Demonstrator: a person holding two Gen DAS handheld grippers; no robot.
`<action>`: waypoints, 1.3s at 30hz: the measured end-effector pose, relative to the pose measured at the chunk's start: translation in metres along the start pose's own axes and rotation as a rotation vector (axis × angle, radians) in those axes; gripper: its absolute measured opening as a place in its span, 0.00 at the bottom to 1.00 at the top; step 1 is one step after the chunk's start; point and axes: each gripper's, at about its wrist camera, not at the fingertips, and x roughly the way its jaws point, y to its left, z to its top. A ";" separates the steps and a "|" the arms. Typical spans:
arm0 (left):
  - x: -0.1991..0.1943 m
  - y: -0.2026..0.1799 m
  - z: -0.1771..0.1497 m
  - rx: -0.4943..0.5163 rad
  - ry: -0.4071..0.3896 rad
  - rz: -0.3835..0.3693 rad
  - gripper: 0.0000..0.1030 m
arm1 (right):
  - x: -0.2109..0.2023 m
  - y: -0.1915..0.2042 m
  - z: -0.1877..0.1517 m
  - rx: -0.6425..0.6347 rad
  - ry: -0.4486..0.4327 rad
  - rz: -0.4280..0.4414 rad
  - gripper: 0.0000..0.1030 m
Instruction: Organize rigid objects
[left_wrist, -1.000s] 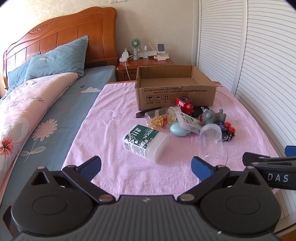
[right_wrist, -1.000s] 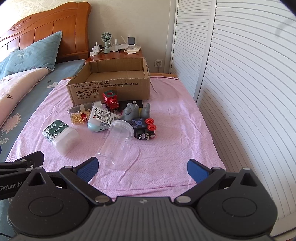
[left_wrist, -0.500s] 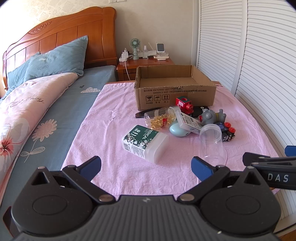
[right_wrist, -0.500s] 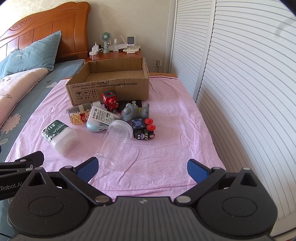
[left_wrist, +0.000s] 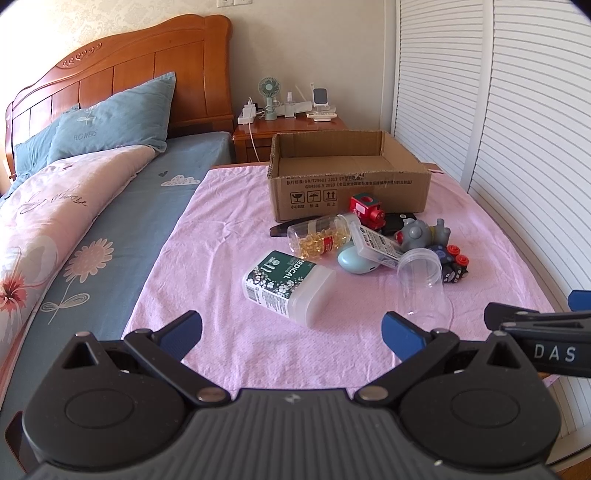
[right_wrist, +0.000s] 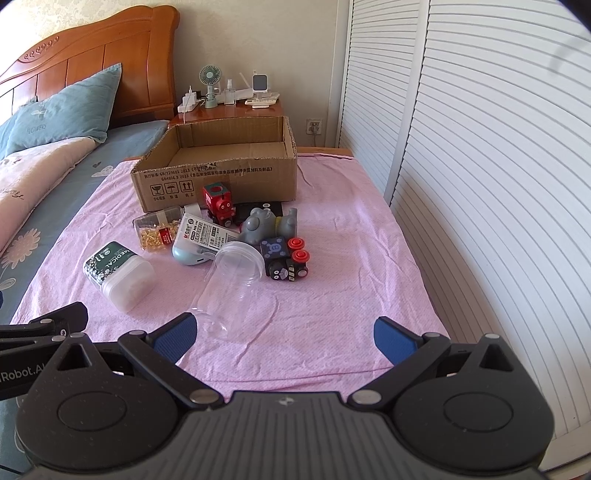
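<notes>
A: Where, the grippers?

B: Low at the near edge of a bench draped in pink cloth (left_wrist: 229, 236). Left gripper (left_wrist: 291, 332) with blue-padded fingers (left_wrist: 181, 332) spread wide, holding nothing. Right gripper (right_wrist: 284, 332) likewise spread wide and empty, hovering just short of the clutter.

A: And the things to sort?

B: Heaped mid-bench, just in front of an open cardboard box (right_wrist: 218, 177) standing at the far end. Nearest the left gripper, a white bottle with a green "MEDICAL" label (left_wrist: 288, 288), lying on its side, apart from the rest. Beside it to the right, a clear plastic jar (right_wrist: 232, 284), also on its side, mouth toward the pile. Behind, a bottle of yellow capsules (left_wrist: 321, 240), a white labelled packet (right_wrist: 207, 236) resting on a pale blue oval case (right_wrist: 188, 254), a red toy train (right_wrist: 219, 203), a grey toy animal (right_wrist: 266, 225), and a black toy train with red buttons (right_wrist: 288, 258).

A: Around the bench?

B: Bed with blue pillows (left_wrist: 110, 114) to the left, louvred white doors (right_wrist: 480, 147) to the right.
</notes>
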 end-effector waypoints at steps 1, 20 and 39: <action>0.000 0.000 0.000 0.000 0.000 0.000 0.99 | 0.000 0.001 0.000 0.000 0.000 0.000 1.00; -0.005 0.001 0.003 0.013 -0.024 -0.010 0.99 | -0.003 0.003 0.003 -0.007 -0.020 -0.004 1.00; 0.038 0.028 0.015 0.126 -0.015 -0.098 0.99 | 0.026 -0.013 0.026 -0.039 -0.049 0.064 1.00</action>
